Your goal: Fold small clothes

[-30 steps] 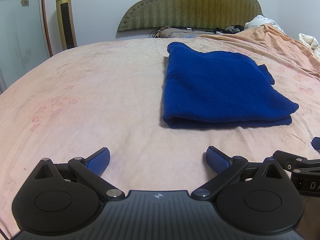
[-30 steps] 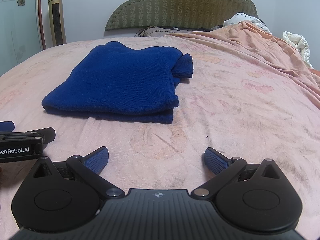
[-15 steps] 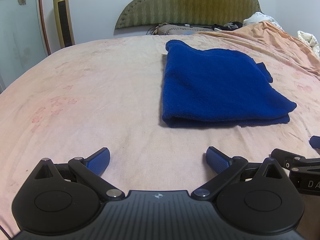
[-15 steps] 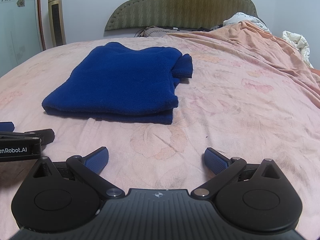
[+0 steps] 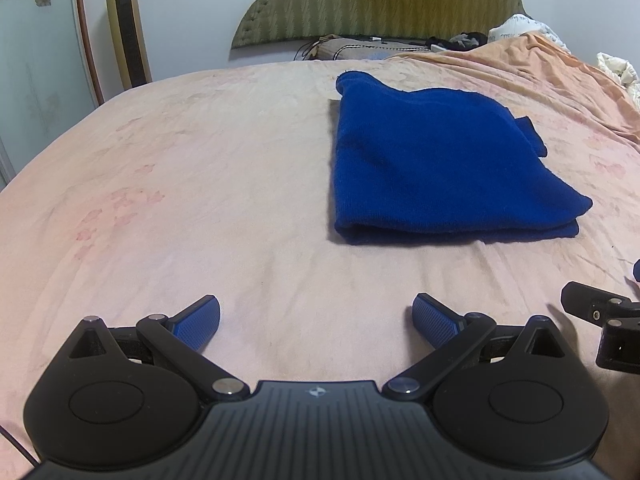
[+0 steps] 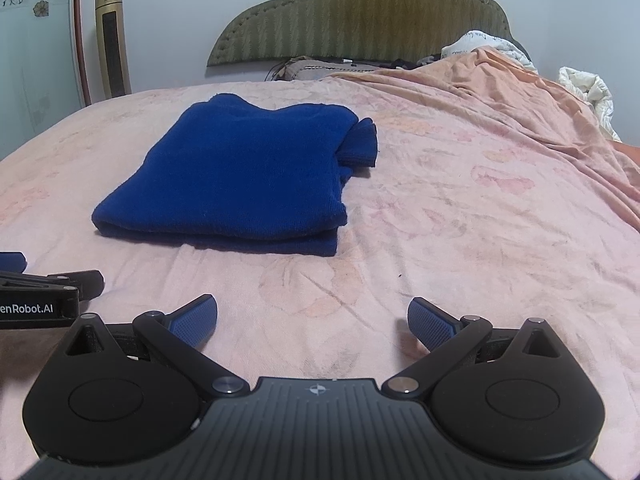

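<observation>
A blue knitted garment (image 5: 436,168) lies folded flat on the pink bed sheet (image 5: 200,184), ahead and to the right in the left wrist view. In the right wrist view the garment (image 6: 248,176) lies ahead and to the left, with a sleeve end sticking out at its far right corner. My left gripper (image 5: 316,320) is open and empty, low over the sheet, short of the garment. My right gripper (image 6: 312,320) is open and empty, also short of the garment. Each gripper shows at the edge of the other's view.
A green padded headboard (image 6: 360,20) stands at the far end of the bed. An orange blanket (image 6: 520,100) is bunched along the right side. A gold tower fan (image 5: 128,28) stands at the back left by the wall.
Both grippers stay open and empty. The left wrist view has tilted a little, so the garment sits slightly lower and farther. The right view is almost unchanged.
</observation>
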Demonstrator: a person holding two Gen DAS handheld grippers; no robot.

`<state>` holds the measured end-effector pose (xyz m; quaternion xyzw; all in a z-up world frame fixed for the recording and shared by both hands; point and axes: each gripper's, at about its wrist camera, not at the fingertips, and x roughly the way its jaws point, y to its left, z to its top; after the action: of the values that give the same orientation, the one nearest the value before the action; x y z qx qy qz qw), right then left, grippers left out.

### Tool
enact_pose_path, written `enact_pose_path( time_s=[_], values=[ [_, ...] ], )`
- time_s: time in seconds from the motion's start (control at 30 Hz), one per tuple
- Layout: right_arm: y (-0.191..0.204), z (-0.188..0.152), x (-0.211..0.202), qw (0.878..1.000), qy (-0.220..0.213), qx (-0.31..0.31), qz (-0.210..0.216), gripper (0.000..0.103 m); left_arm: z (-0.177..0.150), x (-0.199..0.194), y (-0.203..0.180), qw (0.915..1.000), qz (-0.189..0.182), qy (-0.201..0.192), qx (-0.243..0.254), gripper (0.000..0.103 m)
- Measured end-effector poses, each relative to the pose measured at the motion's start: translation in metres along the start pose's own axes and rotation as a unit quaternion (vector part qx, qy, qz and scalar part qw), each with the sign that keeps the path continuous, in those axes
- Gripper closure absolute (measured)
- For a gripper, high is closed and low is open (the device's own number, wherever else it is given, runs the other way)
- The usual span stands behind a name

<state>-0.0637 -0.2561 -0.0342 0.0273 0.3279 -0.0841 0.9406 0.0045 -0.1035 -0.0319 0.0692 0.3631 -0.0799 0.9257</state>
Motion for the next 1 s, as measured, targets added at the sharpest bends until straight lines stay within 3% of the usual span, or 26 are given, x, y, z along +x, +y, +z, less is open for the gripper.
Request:
enact_pose_path(
  time_s=[1.0],
  values=[
    [0.0056, -0.003, -0.0093, 1.0, 0.004, -0.002, 0.013, 0.0, -0.0009, -0.0023, 0.003, 0.9999, 0.003, 0.007, -0.01, 0.0]
  ],
)
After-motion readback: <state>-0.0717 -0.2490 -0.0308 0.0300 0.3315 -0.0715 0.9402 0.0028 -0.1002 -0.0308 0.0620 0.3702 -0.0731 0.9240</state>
